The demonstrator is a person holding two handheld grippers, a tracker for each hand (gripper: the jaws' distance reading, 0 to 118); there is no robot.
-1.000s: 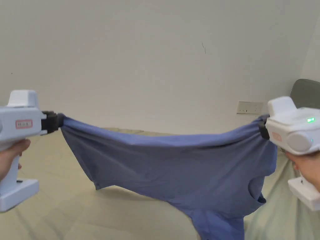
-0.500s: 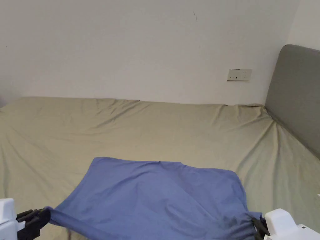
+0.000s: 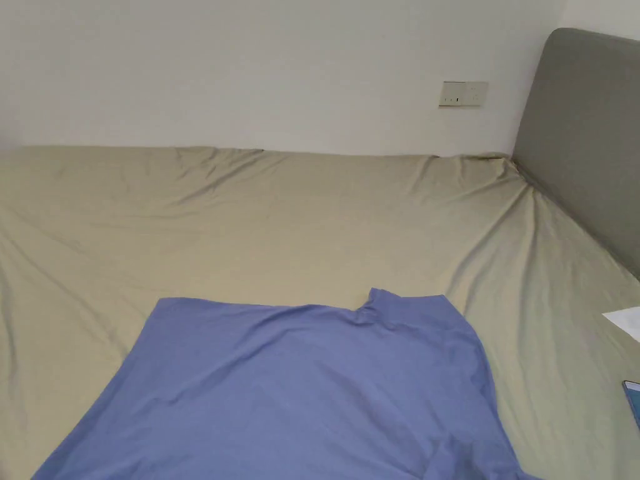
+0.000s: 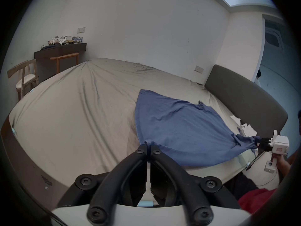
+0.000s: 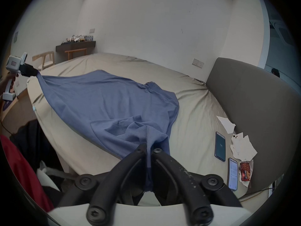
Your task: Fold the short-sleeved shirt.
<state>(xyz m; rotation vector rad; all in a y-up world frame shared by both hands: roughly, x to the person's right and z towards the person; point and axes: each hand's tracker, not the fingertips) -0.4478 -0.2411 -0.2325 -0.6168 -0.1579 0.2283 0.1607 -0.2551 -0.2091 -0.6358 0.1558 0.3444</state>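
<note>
The blue short-sleeved shirt (image 3: 312,387) lies spread over the near part of the beige bed (image 3: 281,219), its far edge flat on the sheet. In the left gripper view my left gripper (image 4: 148,145) is shut on one near corner of the shirt (image 4: 179,126). In the right gripper view my right gripper (image 5: 149,146) is shut on a bunched corner of the shirt (image 5: 101,102), with cloth running down between the jaws. Each gripper also shows far off in the other's view: the right gripper (image 4: 262,145) and the left gripper (image 5: 31,73), both holding stretched cloth.
A grey headboard (image 3: 581,137) bounds the bed on the right. Two phones (image 5: 220,146), torn white paper (image 5: 242,146) and a snack wrapper (image 5: 245,172) lie by the headboard. A wooden chair (image 4: 24,77) and a dark shelf (image 4: 60,50) stand beyond the bed's far left.
The shirt has come down from hanging stretched in the air to lying spread on the bed. Both grippers dropped out of the head view, which has tilted downwards.
</note>
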